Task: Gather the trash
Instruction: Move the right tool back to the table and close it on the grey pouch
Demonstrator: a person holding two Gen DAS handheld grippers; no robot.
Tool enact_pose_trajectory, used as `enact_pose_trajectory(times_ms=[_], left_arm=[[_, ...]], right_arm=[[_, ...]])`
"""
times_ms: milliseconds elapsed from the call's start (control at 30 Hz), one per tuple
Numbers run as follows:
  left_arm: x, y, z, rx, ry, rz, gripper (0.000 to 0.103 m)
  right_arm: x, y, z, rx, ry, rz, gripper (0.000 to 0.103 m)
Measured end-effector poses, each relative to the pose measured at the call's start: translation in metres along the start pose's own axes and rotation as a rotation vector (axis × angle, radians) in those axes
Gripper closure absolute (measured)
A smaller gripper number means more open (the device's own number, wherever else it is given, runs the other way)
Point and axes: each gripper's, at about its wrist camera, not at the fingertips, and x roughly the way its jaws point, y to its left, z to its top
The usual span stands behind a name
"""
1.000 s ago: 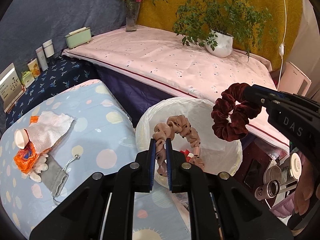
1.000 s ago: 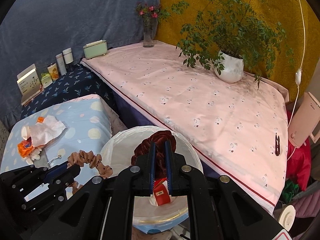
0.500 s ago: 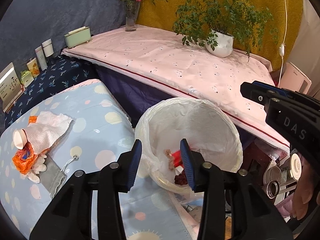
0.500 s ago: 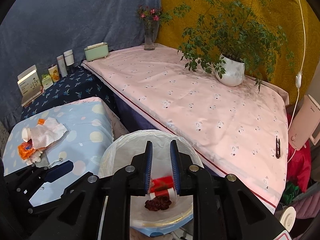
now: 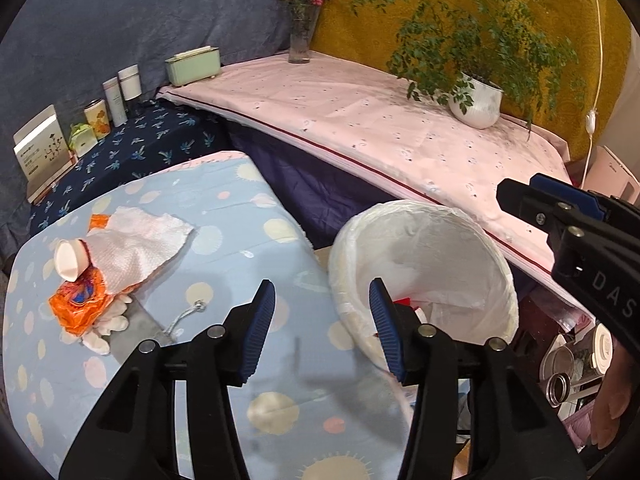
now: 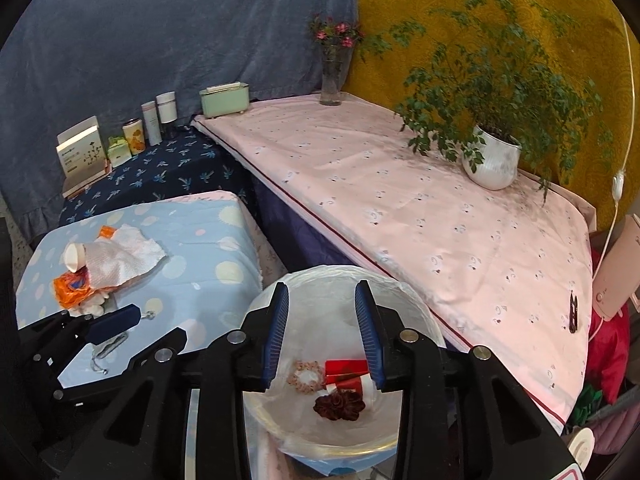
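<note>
A white-lined trash bin (image 5: 492,256) (image 6: 420,312) stands beside the blue dotted table (image 5: 224,216) (image 6: 192,240). In the bin lie a pink scrunchie (image 6: 306,376), a dark red scrunchie (image 6: 339,405) and a red-and-white carton (image 6: 347,372). My right gripper (image 6: 323,334) is open and empty above the bin. My left gripper (image 5: 322,326) is open and empty over the table's right edge by the bin. On the table's left lie a white tissue (image 5: 132,242), a small white cup (image 5: 70,258), an orange wrapper (image 5: 78,306) and a grey pouch (image 5: 134,332).
A pink-covered bench (image 5: 380,120) carries a potted plant (image 5: 476,98), a flower vase (image 5: 300,40) and a green box (image 5: 194,64). Bottles and boxes (image 5: 96,116) stand on the dark blue surface at the left. Tins and clutter (image 5: 568,364) lie on the floor at the right.
Both grippers let go of their scrunchies, which dropped into the bin. Both have since opened wider, and the left one has shifted left toward the table.
</note>
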Motion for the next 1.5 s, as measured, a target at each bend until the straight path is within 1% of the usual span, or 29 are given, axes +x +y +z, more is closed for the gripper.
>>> enact_pose_trajectory(times_ms=[133,467,533,800,900,967,1233,1367,1500], left_arm=[[-0.003,0.022,-0.005,-0.034,-0.004,0.034,0.048],[-0.005,0.089,-0.027,-0.113,0.019,0.137,0.045],[-0.006,0.103,-0.032,-0.131,0.023,0.156,0.04],[-0.011,0.153,-0.052,-0.197,0.044,0.212,0.039],[-0.011,0.17,-0.061,-0.223,0.051,0.229,0.031],[-0.012,0.182,-0.068,-0.237,0.055,0.244,0.028],[-0.001,0.234,-0.094,-0.313,0.108,0.294,0.027],[0.004,0.254,-0.1,-0.336,0.125,0.31,0.027],[0.009,0.268,-0.101,-0.349,0.13,0.314,0.027]], right_arm=[[0.0,0.017,0.001,-0.027,-0.002,0.027,0.066],[0.008,0.058,-0.006,-0.082,0.035,0.092,0.066],[0.01,0.065,-0.007,-0.089,0.043,0.108,0.066],[0.018,0.102,-0.015,-0.131,0.084,0.168,0.066],[0.023,0.119,-0.019,-0.151,0.101,0.187,0.065],[0.027,0.132,-0.021,-0.162,0.113,0.201,0.061],[0.058,0.187,-0.036,-0.211,0.175,0.252,0.06],[0.078,0.212,-0.041,-0.189,0.205,0.287,0.06],[0.092,0.231,-0.049,-0.203,0.234,0.307,0.06]])
